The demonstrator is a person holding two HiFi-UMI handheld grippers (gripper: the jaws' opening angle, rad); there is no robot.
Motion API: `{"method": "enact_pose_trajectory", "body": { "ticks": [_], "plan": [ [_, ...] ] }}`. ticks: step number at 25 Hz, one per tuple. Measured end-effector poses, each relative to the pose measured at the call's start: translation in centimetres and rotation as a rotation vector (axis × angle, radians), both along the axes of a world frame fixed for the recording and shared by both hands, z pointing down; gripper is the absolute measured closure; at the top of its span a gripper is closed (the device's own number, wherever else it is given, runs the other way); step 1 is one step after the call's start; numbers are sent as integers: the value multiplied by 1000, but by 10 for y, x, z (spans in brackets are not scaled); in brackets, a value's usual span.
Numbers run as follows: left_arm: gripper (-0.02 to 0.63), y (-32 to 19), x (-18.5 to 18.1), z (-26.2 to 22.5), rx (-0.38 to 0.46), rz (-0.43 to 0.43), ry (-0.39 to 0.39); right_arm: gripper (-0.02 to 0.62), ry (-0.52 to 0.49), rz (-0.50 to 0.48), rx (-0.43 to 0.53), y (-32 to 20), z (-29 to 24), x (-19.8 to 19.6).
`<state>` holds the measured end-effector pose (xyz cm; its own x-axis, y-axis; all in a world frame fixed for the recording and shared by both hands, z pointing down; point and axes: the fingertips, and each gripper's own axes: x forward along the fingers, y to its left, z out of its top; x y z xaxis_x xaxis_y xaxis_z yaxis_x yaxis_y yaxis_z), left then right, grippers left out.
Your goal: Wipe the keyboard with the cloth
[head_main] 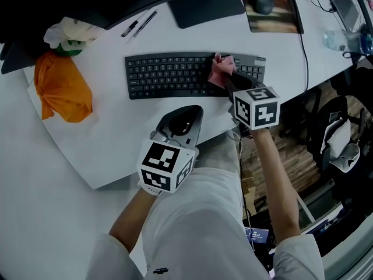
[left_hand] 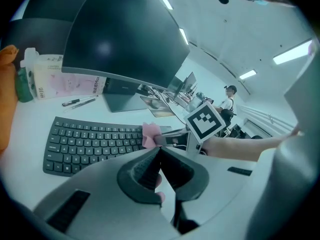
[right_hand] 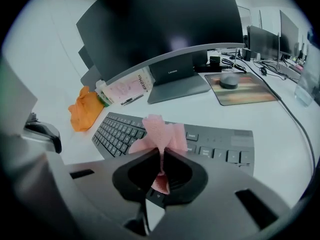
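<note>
Two grippers show: nearest, the left gripper (head_main: 185, 121) hangs over the counter (head_main: 111, 150) edge, jaws together on nothing. Beyond it, the right gripper (head_main: 225, 78) is clamped on the pink cloth (head_main: 220, 70) at the right part of the keyboard (head_main: 169, 74). With nothing steadying it, the keyboard might slide under a hard stroke, or the cloth might slip free. Nothing blocks the keys; an orange bag (head_main: 61, 89), pens (head_main: 139, 24) and a mouse (head_main: 264, 3) lie farther off.
</note>
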<state>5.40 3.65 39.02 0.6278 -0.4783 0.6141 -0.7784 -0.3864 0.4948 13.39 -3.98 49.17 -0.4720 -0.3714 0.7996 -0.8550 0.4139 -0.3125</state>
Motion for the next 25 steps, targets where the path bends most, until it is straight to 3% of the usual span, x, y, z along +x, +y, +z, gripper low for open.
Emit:
{"method": "enact_pose_trajectory", "body": {
  "ticks": [25],
  "plan": [
    [588,-16,54,3,-19,76,-15,566,85,168,-51,6,5,126]
  ]
}}
